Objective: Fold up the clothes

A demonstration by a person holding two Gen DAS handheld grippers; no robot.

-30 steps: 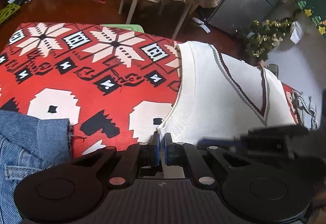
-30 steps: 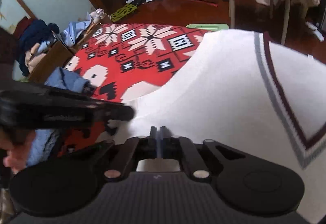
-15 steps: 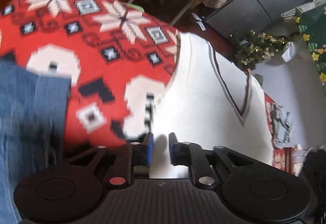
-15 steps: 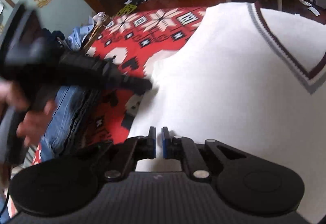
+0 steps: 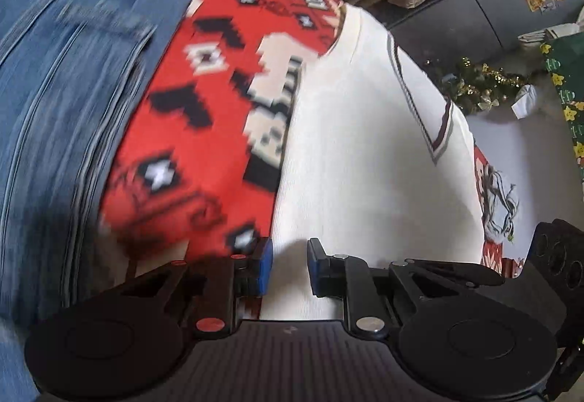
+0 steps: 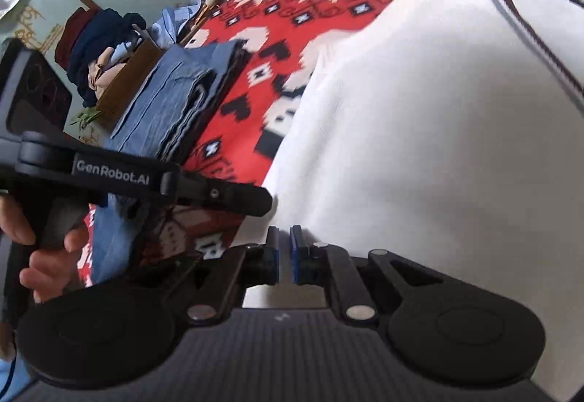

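A cluttered room surrounds a table [image 5: 204, 131] covered by a red cloth with white snowflake and black block patterns. On it lies a white V-neck knit vest [image 5: 365, 153] with grey and maroon trim, spread flat from the centre out to 3 o'clock in the left wrist view. At 9 o'clock sits a folded stack of blue jeans [image 6: 175, 95], well apart from the vest.

A second ago both grippers were pinched shut on the vest's near edge. Now the left gripper [image 5: 289, 267] has its jaws parted, with the vest's edge lying loose between them, gripping nothing. The right gripper [image 6: 284, 248] shows a narrow gap between its pads; whether any knit is caught there I cannot tell. The left gripper has also swung sideways, bringing the jeans much larger into its view. That suggests the vest has just been let go, so this laying-down or smoothing step looks finished.

As for containers, a brown open box [image 6: 127, 73] stands at 10 o'clock beyond the jeans, heaped with dark and pale clothes.
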